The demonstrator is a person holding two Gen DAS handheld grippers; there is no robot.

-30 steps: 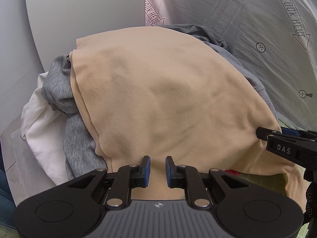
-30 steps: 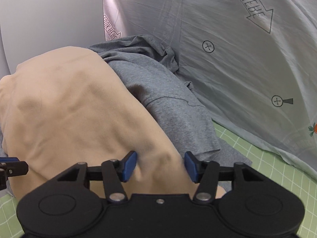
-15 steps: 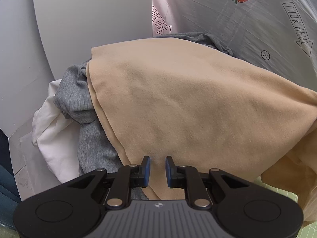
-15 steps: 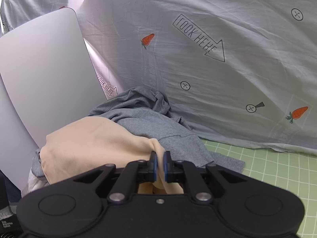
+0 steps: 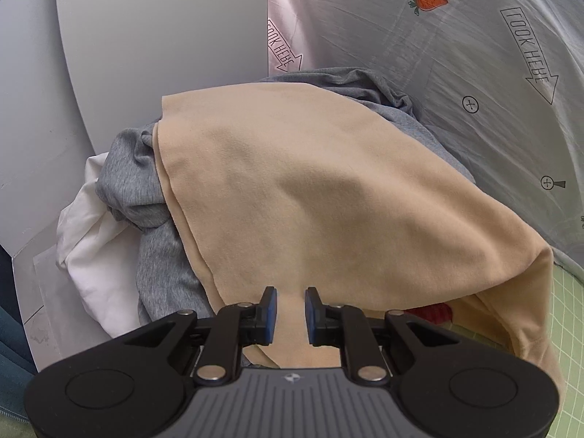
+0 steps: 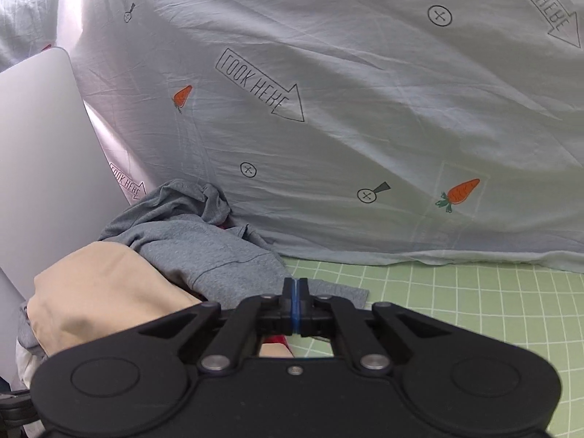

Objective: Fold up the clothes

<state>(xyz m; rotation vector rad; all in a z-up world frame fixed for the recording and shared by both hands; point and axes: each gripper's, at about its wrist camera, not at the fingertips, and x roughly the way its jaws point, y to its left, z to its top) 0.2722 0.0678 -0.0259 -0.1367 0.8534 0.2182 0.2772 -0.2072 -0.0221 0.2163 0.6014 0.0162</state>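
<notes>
Left wrist view: your left tongs [image 5: 289, 310] sit at the bottom centre, their blue pads a narrow gap apart with the beige garment [image 5: 328, 200] running between them. Whether the pads actually pinch that cloth you cannot tell from here. The garment spreads up and away from the tongs, its long axis running from upper left to the lower right corner, draped over a grey garment [image 5: 146, 197] and a white cloth [image 5: 95, 237] at the left. A red patch [image 5: 430, 312] peeks from under the hem at lower right.

Right wrist view: your right tongs [image 6: 295, 303] are clenched, pads pressed flat together. No cloth shows between the tips; beige and red show only below the linkage, so a grip there is uncertain. The beige garment lies to the lower left of these tongs, so your left hand is nearer its bulk. Only this view shows the green gridded table [image 6: 456, 299] to the right, where I judge the garment should be spread.
</notes>
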